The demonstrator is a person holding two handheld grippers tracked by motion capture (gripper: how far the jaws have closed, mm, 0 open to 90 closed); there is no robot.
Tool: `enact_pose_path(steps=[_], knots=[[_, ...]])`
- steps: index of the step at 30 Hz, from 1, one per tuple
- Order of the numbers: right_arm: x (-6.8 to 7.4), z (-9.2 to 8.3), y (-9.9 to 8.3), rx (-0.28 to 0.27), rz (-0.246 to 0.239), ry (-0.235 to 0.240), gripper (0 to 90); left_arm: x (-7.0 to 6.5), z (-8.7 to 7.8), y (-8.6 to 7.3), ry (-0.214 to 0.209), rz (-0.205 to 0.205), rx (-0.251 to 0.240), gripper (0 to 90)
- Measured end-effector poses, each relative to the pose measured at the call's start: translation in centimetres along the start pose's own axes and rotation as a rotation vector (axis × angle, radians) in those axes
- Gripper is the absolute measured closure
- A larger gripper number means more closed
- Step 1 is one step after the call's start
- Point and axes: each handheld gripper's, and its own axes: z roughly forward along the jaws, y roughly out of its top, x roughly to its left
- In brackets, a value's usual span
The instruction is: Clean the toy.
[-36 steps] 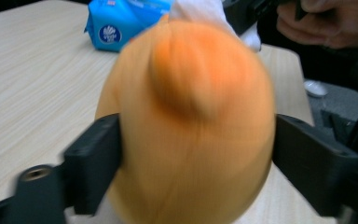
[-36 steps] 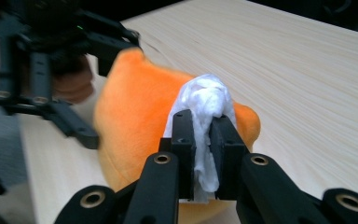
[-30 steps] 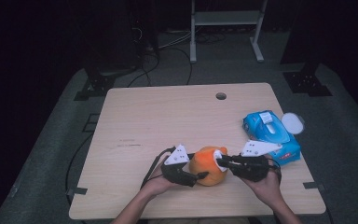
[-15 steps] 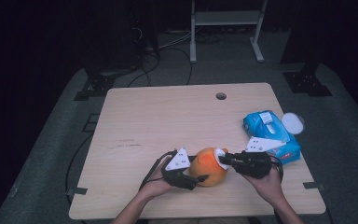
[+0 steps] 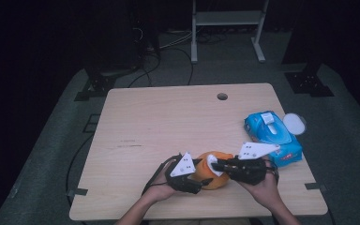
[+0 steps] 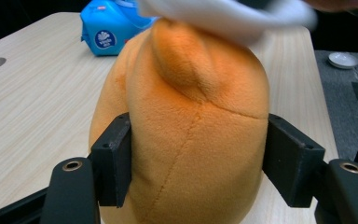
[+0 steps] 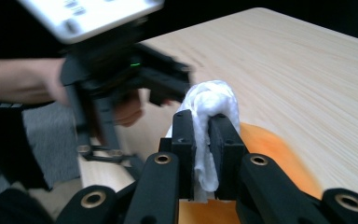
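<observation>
Orange plush, a soft rounded toy (image 6: 186, 140), sits near the front edge of the wooden table (image 5: 168, 122), between the two grippers. The left gripper (image 6: 196, 163) has just been closing its jaws and now squeezes the toy's sides, holding it steady. The right gripper (image 7: 200, 140) pinches a bunched white wipe (image 7: 209, 105) between nearly closed jaws and presses it on the toy's top. Wiping looks well under way: the wipe is out and on the plush, which is braced. What remains, by my reading, is working over the other faces and setting wipe and toy down. A blue wipes pack (image 5: 272, 136) lies apart at the right edge.
</observation>
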Motion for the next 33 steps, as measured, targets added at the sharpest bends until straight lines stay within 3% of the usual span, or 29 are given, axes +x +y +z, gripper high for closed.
enact_pose_path(steps=[2, 3, 5, 8, 10, 11, 13, 15, 19, 22, 26, 29, 33], knots=[[-0.4, -0.2, -0.1, 0.001, 0.010, -0.011, 80.9, -0.1, 0.0, -0.1, -0.004, 0.015, 0.001, 32.8], [-1.5, -0.7, -0.6, 0.017, 0.034, -0.049, 80.9, -0.3, 0.0, -0.1, -0.010, 0.027, 0.004, 31.6], [-2.2, -1.0, -1.1, 0.031, 0.062, -0.045, 80.8, -0.3, 0.0, -0.1, -0.018, 0.029, 0.002, 27.1], [-1.9, -1.4, -1.3, 0.043, 0.051, -0.060, 80.9, -0.1, 0.2, 0.4, -0.042, -0.025, -0.019, 19.7], [-1.6, -1.3, -1.1, 0.043, 0.042, -0.053, 80.9, -0.1, 0.3, 0.6, -0.040, -0.022, -0.022, 18.6], [-0.6, -0.7, -0.6, 0.046, 0.014, -0.011, 80.8, -0.5, 0.5, 0.6, -0.031, 0.021, -0.003, 18.8], [0.1, -0.2, -0.4, 0.056, -0.008, 0.021, 80.8, -0.8, 0.4, 0.5, -0.033, 0.052, 0.004, 21.3], [0.3, -0.1, -0.3, 0.061, -0.022, 0.018, 80.8, -0.7, 0.2, 0.3, -0.032, 0.042, 0.006, 25.9], [-1.1, -0.7, -0.6, 0.066, 0.004, -0.016, 80.7, -0.7, 0.1, 0.2, -0.036, 0.040, 0.011, 28.9], [-1.8, -1.3, -1.1, 0.080, 0.014, -0.057, 80.7, -1.1, 0.3, 0.3, -0.054, 0.065, 0.016, 28.3], [-1.4, -0.9, -1.0, 0.067, 0.027, -0.016, 80.6, -1.5, 0.7, 0.6, -0.051, 0.104, 0.024, 25.9], [-0.2, -0.1, -0.5, 0.065, -0.010, 0.037, 80.5, -2.1, 0.7, 0.6, -0.053, 0.164, 0.048, 26.1], [-0.6, -0.1, -0.5, 0.076, -0.005, 0.024, 80.7, -2.1, 0.5, 0.6, -0.044, 0.171, 0.054, 29.3]])
